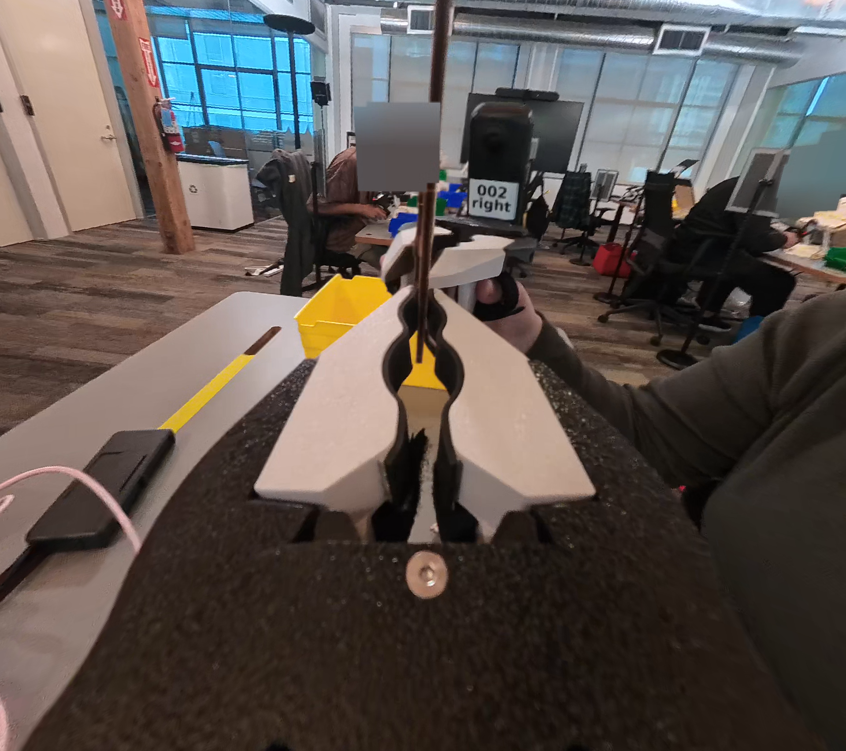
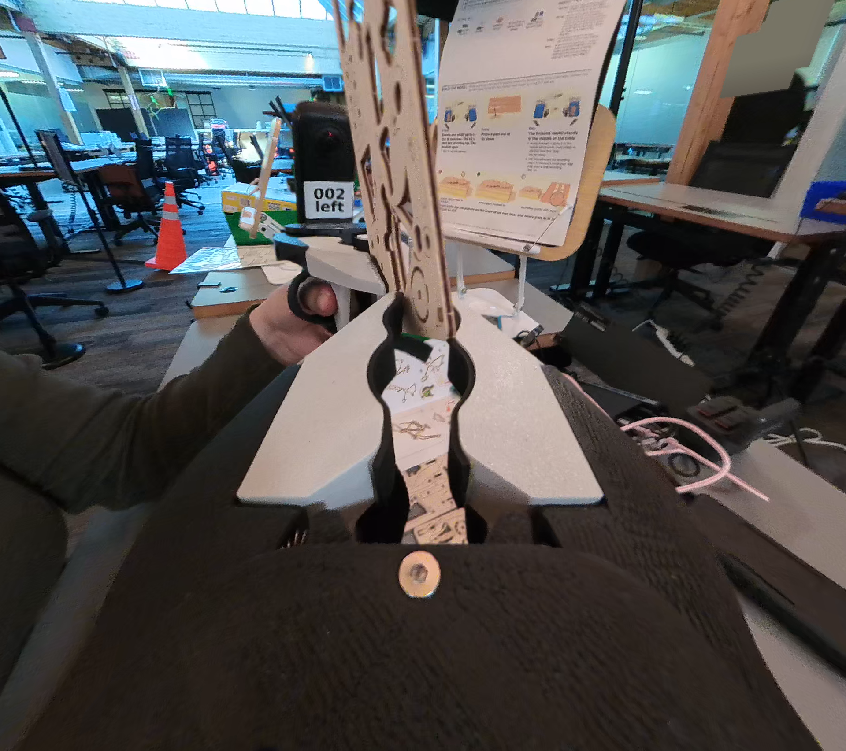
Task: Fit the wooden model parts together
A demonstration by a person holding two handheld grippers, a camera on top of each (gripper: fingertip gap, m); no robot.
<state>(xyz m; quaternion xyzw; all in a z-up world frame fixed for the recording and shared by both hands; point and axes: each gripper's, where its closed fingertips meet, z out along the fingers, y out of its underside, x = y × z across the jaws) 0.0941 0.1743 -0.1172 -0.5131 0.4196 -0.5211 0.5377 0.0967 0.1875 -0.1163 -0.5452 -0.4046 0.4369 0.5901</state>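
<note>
On the table's left edge lie a black phone and a yellow-handled tool; further right stands a yellow bin. The left gripper pinches the laser-cut wooden sheet by its lower edge, seen edge-on here and rising upright. The right gripper is closed on the same sheet, whose cut-out face shows in its view. Right of it an instruction sheet stands on its holder. Judging by this, parts are mostly unpopped; assembly seems barely begun
</note>
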